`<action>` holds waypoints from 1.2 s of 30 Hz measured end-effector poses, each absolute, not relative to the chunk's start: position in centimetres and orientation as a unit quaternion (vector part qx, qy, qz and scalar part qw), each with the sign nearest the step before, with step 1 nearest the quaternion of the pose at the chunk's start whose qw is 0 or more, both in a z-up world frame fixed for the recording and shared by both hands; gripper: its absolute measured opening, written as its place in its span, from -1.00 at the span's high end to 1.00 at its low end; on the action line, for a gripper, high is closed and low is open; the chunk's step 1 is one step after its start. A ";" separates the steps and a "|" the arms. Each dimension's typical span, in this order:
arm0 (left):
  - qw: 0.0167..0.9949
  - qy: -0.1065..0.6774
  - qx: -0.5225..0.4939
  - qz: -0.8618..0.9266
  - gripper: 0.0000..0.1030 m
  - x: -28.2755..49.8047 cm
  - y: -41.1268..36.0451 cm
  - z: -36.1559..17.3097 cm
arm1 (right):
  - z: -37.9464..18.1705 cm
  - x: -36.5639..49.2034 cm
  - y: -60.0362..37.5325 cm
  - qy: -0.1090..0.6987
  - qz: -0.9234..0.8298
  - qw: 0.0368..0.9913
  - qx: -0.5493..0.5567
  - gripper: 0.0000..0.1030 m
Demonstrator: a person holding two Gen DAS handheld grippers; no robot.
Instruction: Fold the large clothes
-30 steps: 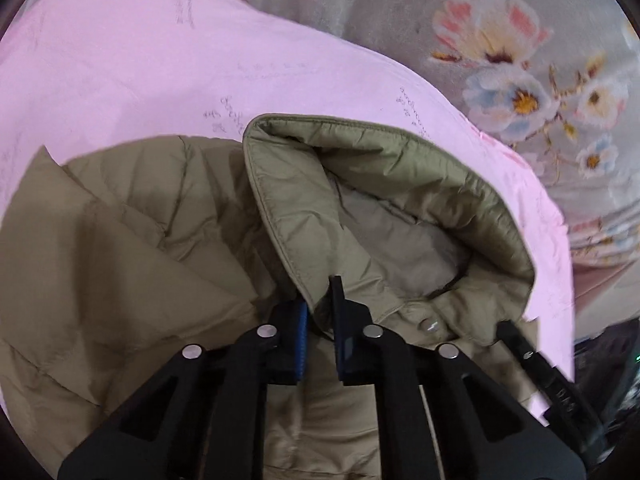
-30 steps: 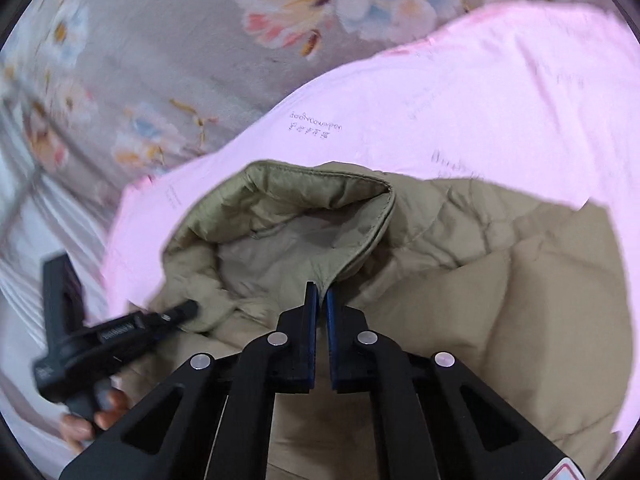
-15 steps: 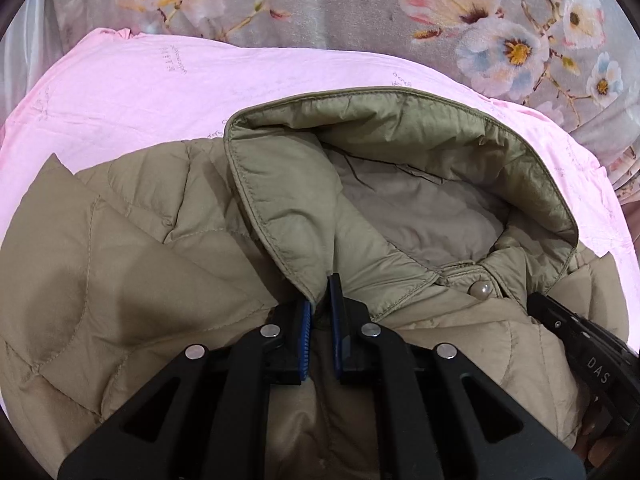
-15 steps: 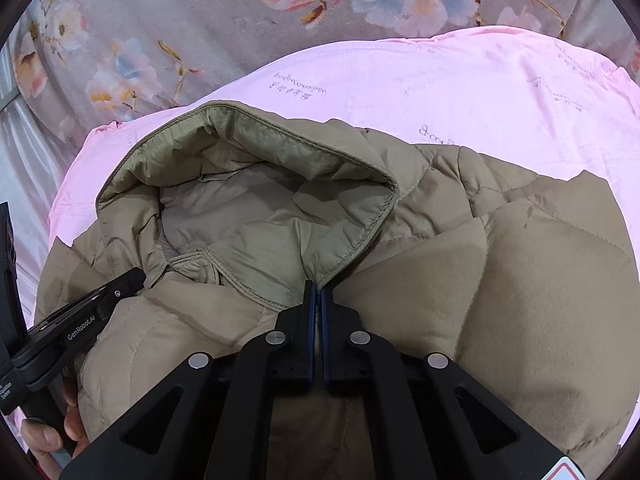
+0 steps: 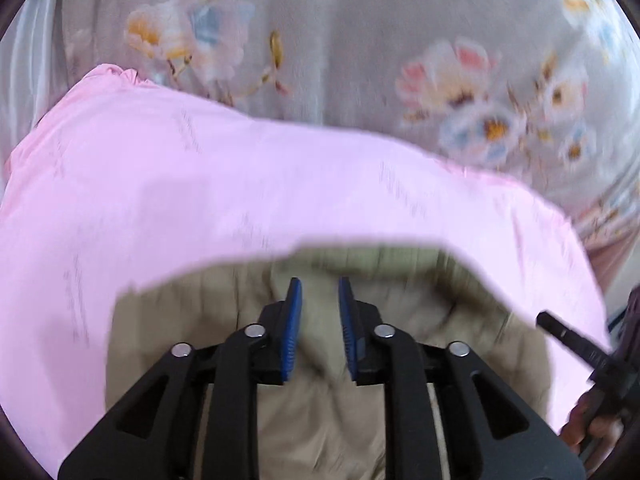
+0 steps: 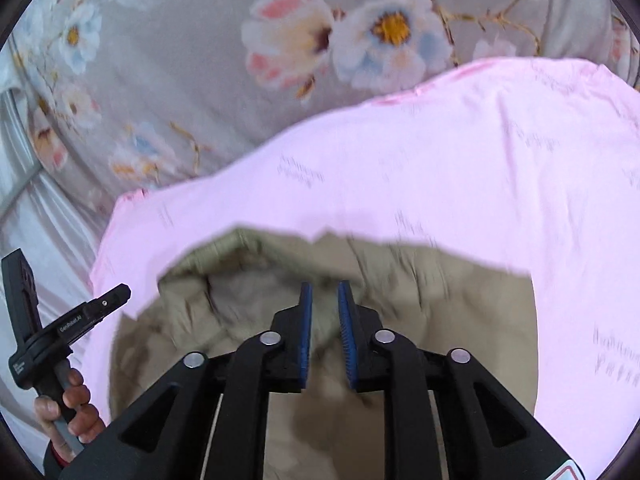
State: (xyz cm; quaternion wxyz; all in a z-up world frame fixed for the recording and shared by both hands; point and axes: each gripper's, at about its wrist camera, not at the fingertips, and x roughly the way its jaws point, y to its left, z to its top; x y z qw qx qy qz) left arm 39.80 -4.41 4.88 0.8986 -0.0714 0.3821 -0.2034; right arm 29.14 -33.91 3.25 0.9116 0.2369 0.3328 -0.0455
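An olive padded jacket [image 5: 180,320] lies on a pink sheet [image 5: 240,184], hood end away from me. My left gripper [image 5: 319,292] hangs above the hood rim. Its blue pads are parting and do not press on cloth; the jacket only shows through the gap. In the right wrist view the hood [image 6: 240,280] opens to the left of my right gripper [image 6: 323,292]. Those jaws are opening too, with nothing pinched between them. Each gripper shows in the other's view: the right gripper [image 5: 560,332] and the left gripper [image 6: 108,300], held by a hand [image 6: 68,404]. Both views are motion-blurred.
The pink sheet [image 6: 440,160] covers a grey floral bedspread [image 6: 180,60] that fills the far side. White fabric and a metal rail [image 6: 24,184] stand at the far left of the right wrist view. A hand [image 5: 588,432] holds the right gripper's handle.
Both grippers were shut on the hood's front edges; now their jaws have parted and let go. Both have lifted away from the jacket, which looks lower and smaller.
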 end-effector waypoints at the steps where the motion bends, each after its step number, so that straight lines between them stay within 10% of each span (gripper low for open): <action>1: 0.899 0.383 -0.080 -0.198 0.60 41.1 -4.7 5.5 | 3.6 30.3 -34.2 0.329 -0.050 0.913 0.235 0.63; 11: 0.840 0.499 -0.084 -0.195 0.76 47.1 -10.1 -1.9 | -2.2 37.6 -30.2 0.417 -0.043 0.899 0.124 0.59; 36: 0.898 0.406 0.048 -0.163 0.89 41.5 -11.0 -7.0 | -5.8 35.4 -28.9 0.409 -0.073 0.908 0.056 0.70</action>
